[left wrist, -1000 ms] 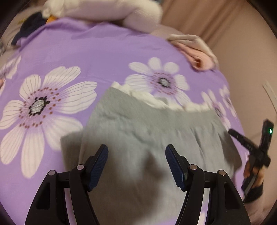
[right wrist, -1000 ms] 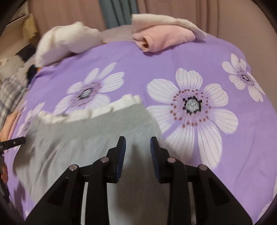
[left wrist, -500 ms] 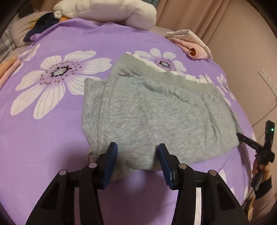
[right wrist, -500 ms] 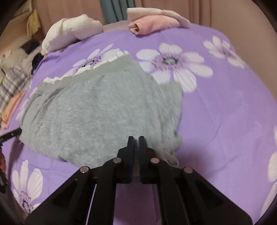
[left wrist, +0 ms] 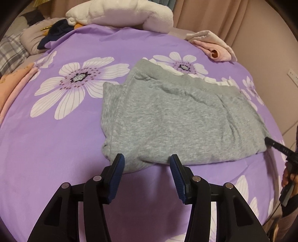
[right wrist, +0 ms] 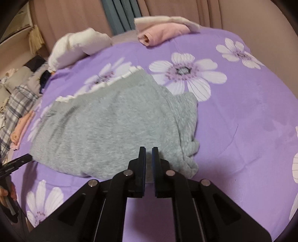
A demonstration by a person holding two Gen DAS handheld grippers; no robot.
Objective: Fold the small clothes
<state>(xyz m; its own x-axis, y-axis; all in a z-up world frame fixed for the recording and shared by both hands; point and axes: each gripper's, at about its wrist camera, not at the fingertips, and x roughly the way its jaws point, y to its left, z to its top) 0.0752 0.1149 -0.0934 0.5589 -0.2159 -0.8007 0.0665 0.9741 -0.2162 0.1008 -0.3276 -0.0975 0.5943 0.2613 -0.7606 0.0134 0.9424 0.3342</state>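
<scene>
A grey garment (left wrist: 177, 115) with a white frilled trim (left wrist: 210, 80) along its far side lies folded flat on the purple flowered bedcover (left wrist: 55, 139). My left gripper (left wrist: 146, 160) is open, its blue pads standing either side of the garment's near edge without pressing it. In the right wrist view the same garment (right wrist: 111, 130) fills the middle. My right gripper (right wrist: 149, 150) is shut, its tips over the garment's near edge; I cannot tell whether cloth is pinched. Each gripper shows in the other's view: the right (left wrist: 266, 139) at the garment's right corner, the left (right wrist: 29, 157) at its left.
Folded pink and cream clothes (left wrist: 214, 48) (right wrist: 163, 31) lie at the bed's far side. A white plush pillow (left wrist: 121, 14) (right wrist: 78, 44) sits at the back. Plaid cloth (right wrist: 16, 104) and peach clothes (left wrist: 9, 89) lie along the left edge. Curtains hang behind.
Both grippers drew back toward the bed's near side, leaving the grey garment lying folded ahead of them. The right jaws closed together and the left jaws narrowed.
</scene>
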